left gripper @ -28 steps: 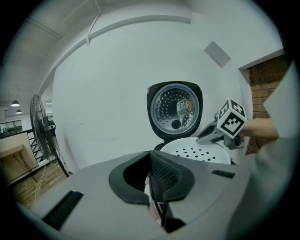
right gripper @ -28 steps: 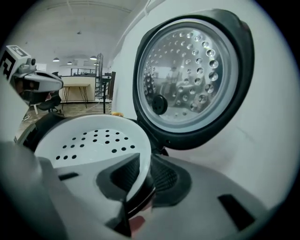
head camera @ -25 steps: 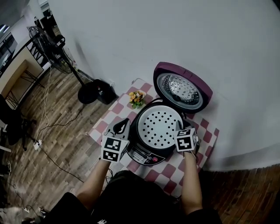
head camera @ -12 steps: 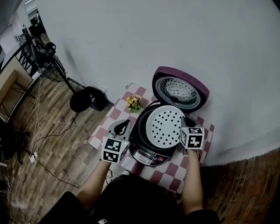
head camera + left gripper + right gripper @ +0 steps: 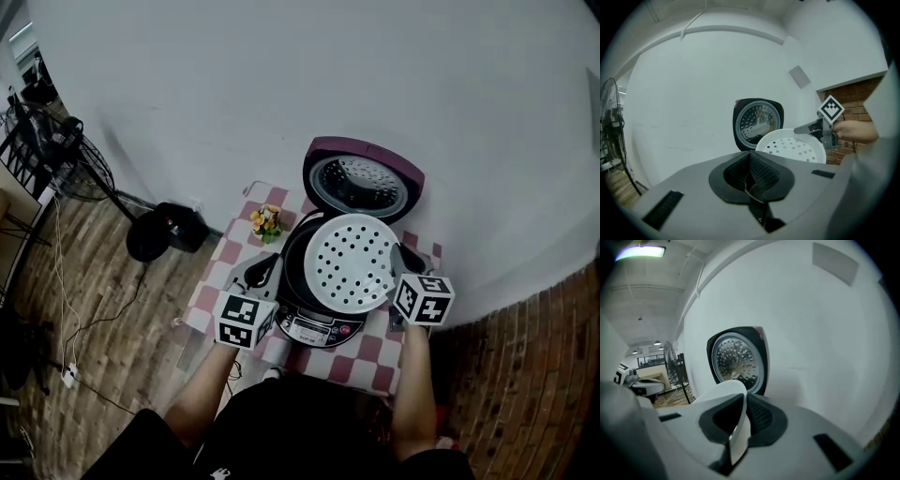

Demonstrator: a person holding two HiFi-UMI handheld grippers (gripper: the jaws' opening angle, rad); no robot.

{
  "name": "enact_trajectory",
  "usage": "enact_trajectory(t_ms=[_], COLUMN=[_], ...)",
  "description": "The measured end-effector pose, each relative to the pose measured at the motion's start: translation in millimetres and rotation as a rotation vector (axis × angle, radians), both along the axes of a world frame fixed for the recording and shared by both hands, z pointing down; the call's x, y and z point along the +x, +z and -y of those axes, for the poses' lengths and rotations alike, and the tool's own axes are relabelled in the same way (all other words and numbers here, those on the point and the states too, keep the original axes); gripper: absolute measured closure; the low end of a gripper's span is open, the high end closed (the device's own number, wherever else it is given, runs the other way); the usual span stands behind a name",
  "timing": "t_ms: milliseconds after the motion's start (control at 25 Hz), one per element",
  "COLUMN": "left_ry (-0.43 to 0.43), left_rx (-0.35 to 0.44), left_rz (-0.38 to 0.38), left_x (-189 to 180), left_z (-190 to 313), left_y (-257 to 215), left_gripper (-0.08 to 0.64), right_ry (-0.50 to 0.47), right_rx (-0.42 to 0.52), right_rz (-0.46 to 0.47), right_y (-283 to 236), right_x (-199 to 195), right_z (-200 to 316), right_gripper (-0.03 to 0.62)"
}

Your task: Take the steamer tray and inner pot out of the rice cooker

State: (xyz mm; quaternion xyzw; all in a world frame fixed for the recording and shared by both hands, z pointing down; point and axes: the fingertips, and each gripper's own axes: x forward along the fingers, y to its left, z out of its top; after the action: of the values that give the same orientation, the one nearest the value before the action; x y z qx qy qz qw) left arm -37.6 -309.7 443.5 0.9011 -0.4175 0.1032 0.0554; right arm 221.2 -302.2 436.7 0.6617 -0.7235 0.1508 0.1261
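The black rice cooker (image 5: pixel 305 314) stands on the checked table with its purple lid (image 5: pixel 361 183) up. The white perforated steamer tray (image 5: pixel 352 262) hangs tilted above the cooker's mouth. My right gripper (image 5: pixel 401 258) is shut on its right rim; the jaws have just been closing on it. In the right gripper view the white rim (image 5: pixel 729 392) sits pinched between the pads. My left gripper (image 5: pixel 262 270) is shut and empty, close to the cooker's left side. The inner pot is hidden under the tray. From the left gripper view the tray (image 5: pixel 792 146) and the right gripper (image 5: pixel 806 129) show ahead.
A small bunch of flowers (image 5: pixel 265 222) stands at the table's back left. The checked tablecloth (image 5: pixel 220 272) is bare left of the cooker. A white wall runs close behind. A fan's round base (image 5: pixel 150 234) rests on the wooden floor to the left.
The steamer tray has come up out of the cooker, tilted, with my right gripper, which rose and rolled. My left gripper stayed beside the cooker.
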Motion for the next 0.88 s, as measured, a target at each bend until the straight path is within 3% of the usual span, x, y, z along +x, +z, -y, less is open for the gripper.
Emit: enact_trajectory(t_ms=[400,880], left_ry=[0.209,0.159], left_rx=[0.023,0.055], left_rz=[-0.024,-0.021], left_x=[53,121], left_z=[-35,-77], left_y=[-17,-32], left_gripper=[0.557,0.558], right_ry=[0.173,0.136], right_rx=[0.093,0.093], right_rz=[0.01,0.027], right_y=[-23,-17], right_x=[41,123], right_z=[-70,-120], right_gripper=[0.569,0.569])
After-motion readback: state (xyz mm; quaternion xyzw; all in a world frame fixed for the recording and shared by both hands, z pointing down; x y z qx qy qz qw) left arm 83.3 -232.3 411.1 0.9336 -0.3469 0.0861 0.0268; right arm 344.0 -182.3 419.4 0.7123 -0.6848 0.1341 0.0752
